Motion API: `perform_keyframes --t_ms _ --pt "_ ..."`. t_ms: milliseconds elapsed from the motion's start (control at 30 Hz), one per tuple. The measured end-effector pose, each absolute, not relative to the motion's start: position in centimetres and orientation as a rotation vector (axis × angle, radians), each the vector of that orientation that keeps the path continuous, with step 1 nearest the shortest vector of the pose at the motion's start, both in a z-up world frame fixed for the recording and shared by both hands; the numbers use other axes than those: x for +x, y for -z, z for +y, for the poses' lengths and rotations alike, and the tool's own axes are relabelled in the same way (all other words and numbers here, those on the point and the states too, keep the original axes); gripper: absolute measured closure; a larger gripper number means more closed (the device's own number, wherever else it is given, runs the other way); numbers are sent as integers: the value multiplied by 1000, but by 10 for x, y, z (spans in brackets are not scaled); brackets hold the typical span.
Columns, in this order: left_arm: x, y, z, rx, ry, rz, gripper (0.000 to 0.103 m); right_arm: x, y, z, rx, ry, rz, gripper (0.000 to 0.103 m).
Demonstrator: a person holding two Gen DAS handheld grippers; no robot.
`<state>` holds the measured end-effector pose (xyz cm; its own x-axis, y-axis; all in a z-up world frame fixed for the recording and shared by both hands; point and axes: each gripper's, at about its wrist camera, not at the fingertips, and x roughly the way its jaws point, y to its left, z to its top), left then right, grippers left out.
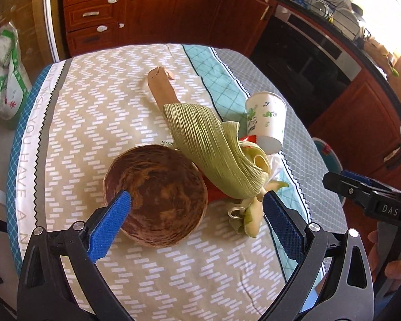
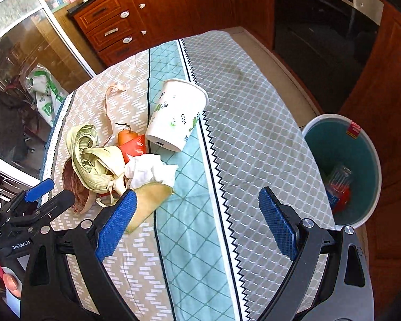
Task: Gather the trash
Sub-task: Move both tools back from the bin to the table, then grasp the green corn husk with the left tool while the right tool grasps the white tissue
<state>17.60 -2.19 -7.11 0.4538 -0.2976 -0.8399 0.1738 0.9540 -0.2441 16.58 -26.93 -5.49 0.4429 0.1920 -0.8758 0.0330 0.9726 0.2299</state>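
On the worktop (image 2: 254, 123): trash is heaped left of centre: shell (image 1: 156, 196), husks (image 1: 213, 149), tissue (image 2: 149, 171), cup (image 2: 176, 115).
Left claw (image 1: 196, 218): jaws held apart, empty; shell and husks lie directly ahead between them.
Right claw (image 2: 197, 226): jaws held apart, empty, over bare cloth; heap lies forward-left.
Nearer arm: left is judged nearer the heap.
Cup: tipped, mouth pointing away; long axis runs near-to-far.
Bin (image 2: 371, 155): seen beside the worktop, right.
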Motion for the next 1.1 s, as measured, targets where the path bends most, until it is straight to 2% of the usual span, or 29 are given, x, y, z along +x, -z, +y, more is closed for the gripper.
perform_keyframes --t_ms 300,433,667,700,767,833,933,1100 --pt "196 65 -57 -86 342 1042 4 174 63 -279 259 -84 1136 15" --pt "203 69 -78 -24 345 1045 19 176 69 -288 289 -79 1143 15" --pt "207 86 -94 35 311 1079 21 181 84 -293 317 -99 1166 15" --pt "207 87 -94 33 311 1076 26 181 85 -293 319 -103 1167 15" --pt "205 84 -96 39 309 1060 59 182 87 -293 323 -111 1168 15" --pt "202 80 -95 50 314 1048 68 183 89 -292 324 -121 1170 15" --pt "198 72 -92 71 324 1034 73 185 91 -289 318 -132 1171 15" --pt "193 56 -71 27 321 1017 75 187 96 -277 303 -168 1182 15"
